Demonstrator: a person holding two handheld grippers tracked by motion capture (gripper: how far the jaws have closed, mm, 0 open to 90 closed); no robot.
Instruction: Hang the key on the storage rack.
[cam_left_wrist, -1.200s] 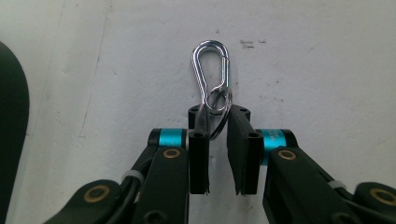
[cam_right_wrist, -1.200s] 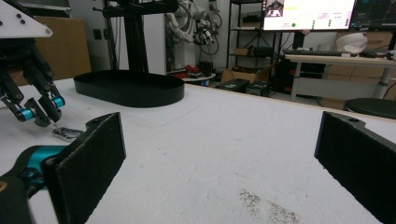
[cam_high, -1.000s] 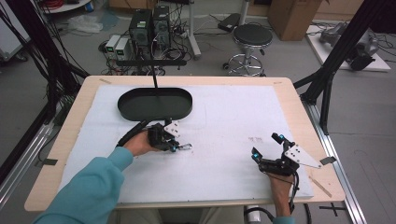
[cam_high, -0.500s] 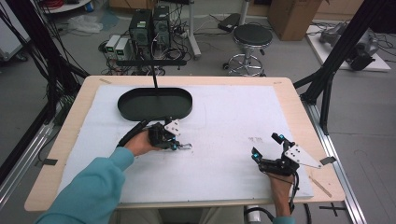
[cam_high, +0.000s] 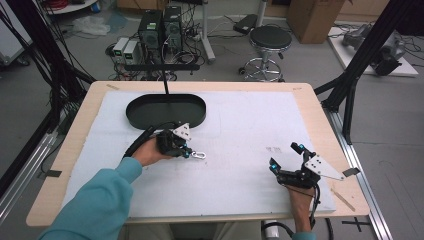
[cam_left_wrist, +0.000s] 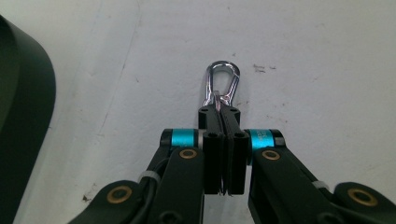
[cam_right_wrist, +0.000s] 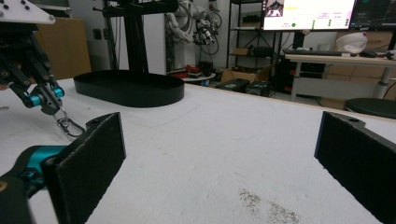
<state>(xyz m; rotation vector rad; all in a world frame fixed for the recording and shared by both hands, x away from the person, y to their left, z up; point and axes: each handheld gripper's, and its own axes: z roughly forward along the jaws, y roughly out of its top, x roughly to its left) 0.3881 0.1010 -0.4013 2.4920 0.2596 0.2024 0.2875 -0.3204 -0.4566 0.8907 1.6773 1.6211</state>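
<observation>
The left gripper (cam_high: 192, 154) sits a little to 9 o'clock of the worktop's (cam_high: 300, 100) centre, its jaws pressed together on the narrow end of a small silver carabiner clip (cam_high: 199, 155). In the left gripper view the clip (cam_left_wrist: 221, 87) sticks straight out beyond the gripper (cam_left_wrist: 222, 114) toward 12 o'clock, its rounded loop lying just over the white mat (cam_left_wrist: 303, 56); whether it touches the mat cannot be told. The left hand (cam_high: 148, 152) wraps the gripper body, with a teal sleeve (cam_high: 95, 200) running off toward 7 o'clock.

A black oval tray (cam_high: 166, 110) lies on the mat at about 11 o'clock from the left gripper, near it but apart. A thin black post (cam_high: 165, 84) rises at the tray's far side. In the left gripper view the tray's curved wall (cam_left_wrist: 23, 116) fills the 9 o'clock edge.

The right gripper (cam_high: 286, 159) is at the worktop's 4 o'clock area, well apart from the left one, its jaws spread wide with nothing between them. The right gripper view confirms it: the two black pads (cam_right_wrist: 88, 158) stand far apart over bare mat (cam_right_wrist: 210, 149), and a smudge of dark specks (cam_right_wrist: 268, 205) marks the mat between them at 6 o'clock. Farther off in that view, at 10 o'clock, the left gripper (cam_right_wrist: 50, 110) holds the clip (cam_right_wrist: 68, 125) dangling down toward the mat, with the tray (cam_right_wrist: 130, 88) behind it.

Beyond the worktop at 12 o'clock stand a round black stool (cam_high: 270, 37) and some electronics boxes (cam_high: 160, 27) on the floor.
</observation>
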